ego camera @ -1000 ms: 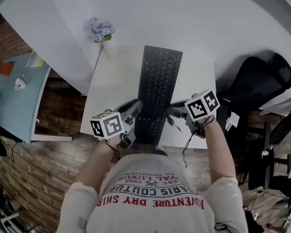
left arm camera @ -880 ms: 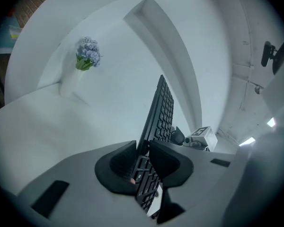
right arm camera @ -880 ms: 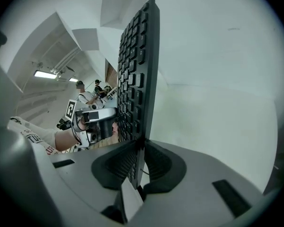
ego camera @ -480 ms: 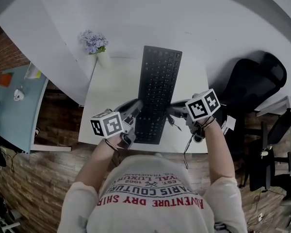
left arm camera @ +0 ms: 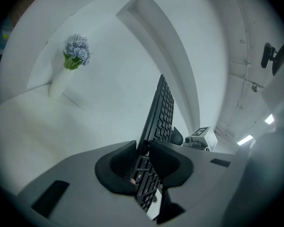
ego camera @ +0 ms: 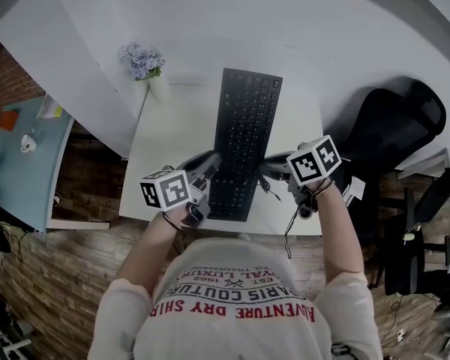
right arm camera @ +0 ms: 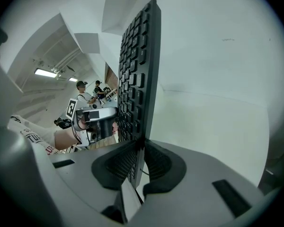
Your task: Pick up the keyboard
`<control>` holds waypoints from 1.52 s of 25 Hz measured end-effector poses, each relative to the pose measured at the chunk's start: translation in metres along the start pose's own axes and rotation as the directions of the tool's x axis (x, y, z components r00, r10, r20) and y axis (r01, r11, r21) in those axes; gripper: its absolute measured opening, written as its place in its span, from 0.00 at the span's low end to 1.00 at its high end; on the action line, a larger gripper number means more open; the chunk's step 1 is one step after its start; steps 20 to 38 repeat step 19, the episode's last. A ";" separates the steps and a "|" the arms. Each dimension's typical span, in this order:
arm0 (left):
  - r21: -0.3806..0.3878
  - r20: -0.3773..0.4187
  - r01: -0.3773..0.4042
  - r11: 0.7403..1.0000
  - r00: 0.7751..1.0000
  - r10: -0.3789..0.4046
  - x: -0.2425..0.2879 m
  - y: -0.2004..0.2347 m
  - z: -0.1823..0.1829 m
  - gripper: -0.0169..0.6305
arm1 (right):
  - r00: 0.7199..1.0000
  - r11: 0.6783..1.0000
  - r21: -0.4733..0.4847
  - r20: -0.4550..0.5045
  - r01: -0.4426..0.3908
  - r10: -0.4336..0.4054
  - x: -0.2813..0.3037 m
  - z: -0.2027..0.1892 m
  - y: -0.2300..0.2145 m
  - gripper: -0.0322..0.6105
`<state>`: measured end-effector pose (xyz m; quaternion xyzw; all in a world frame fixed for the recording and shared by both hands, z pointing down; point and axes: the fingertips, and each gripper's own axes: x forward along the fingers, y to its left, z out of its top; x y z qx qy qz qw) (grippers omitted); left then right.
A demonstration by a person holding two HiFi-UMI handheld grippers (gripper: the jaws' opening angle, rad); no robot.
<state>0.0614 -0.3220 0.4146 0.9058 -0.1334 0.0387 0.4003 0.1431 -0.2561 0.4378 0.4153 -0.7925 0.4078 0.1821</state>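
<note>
A black keyboard (ego camera: 244, 137) hangs lengthwise over the white desk (ego camera: 172, 141), lifted off it. My left gripper (ego camera: 210, 163) is shut on its left long edge near the near end. My right gripper (ego camera: 268, 167) is shut on the right long edge opposite. In the left gripper view the keyboard (left arm camera: 158, 117) runs away edge-on between the dark pads (left arm camera: 123, 162), with the other gripper's marker cube (left arm camera: 201, 136) beyond it. In the right gripper view the keyboard (right arm camera: 139, 74) stands edge-on, clamped by the ribbed pads (right arm camera: 120, 164), and the left gripper (right arm camera: 92, 122) shows behind it.
A white vase of pale blue flowers (ego camera: 146, 64) stands at the desk's far left corner. A black office chair (ego camera: 394, 133) is to the right of the desk. White walls rise behind. A blue table (ego camera: 22, 148) and brick floor lie at the left.
Both grippers have stayed shut on the keyboard. The keyboard and the hands have barely shifted in the head view; the desk and vase have slid slightly left under them.
</note>
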 end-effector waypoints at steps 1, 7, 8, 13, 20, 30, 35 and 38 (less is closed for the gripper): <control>-0.003 0.000 0.000 1.000 1.000 0.000 0.000 0.001 0.000 0.18 | 1.000 1.000 0.002 -0.002 -0.006 0.006 0.001 0.000 0.000 0.16; -0.012 0.004 -0.007 1.000 1.000 0.007 0.000 0.002 -0.001 0.18 | 1.000 1.000 -0.001 -0.010 -0.018 0.018 0.001 -0.001 -0.001 0.16; -0.013 0.005 -0.008 1.000 1.000 0.008 0.000 0.002 -0.001 0.18 | 1.000 1.000 -0.004 -0.011 -0.016 0.016 0.001 -0.001 -0.001 0.16; -0.011 0.004 -0.015 1.000 1.000 0.015 0.000 0.002 -0.002 0.18 | 1.000 1.000 -0.011 -0.023 -0.006 0.006 0.001 -0.003 -0.004 0.16; -0.009 -0.001 -0.018 1.000 1.000 0.018 0.001 0.002 -0.004 0.18 | 0.999 1.000 -0.006 -0.032 -0.023 0.023 0.002 -0.006 -0.002 0.16; -0.009 -0.001 -0.018 1.000 1.000 0.018 0.001 0.002 -0.004 0.18 | 0.999 1.000 -0.006 -0.032 -0.023 0.023 0.002 -0.006 -0.002 0.16; -0.009 -0.001 -0.018 1.000 1.000 0.018 0.001 0.002 -0.004 0.18 | 0.999 1.000 -0.006 -0.032 -0.023 0.023 0.002 -0.006 -0.002 0.16; -0.009 -0.001 -0.018 1.000 1.000 0.018 0.001 0.002 -0.004 0.18 | 0.999 1.000 -0.006 -0.032 -0.023 0.023 0.002 -0.006 -0.002 0.16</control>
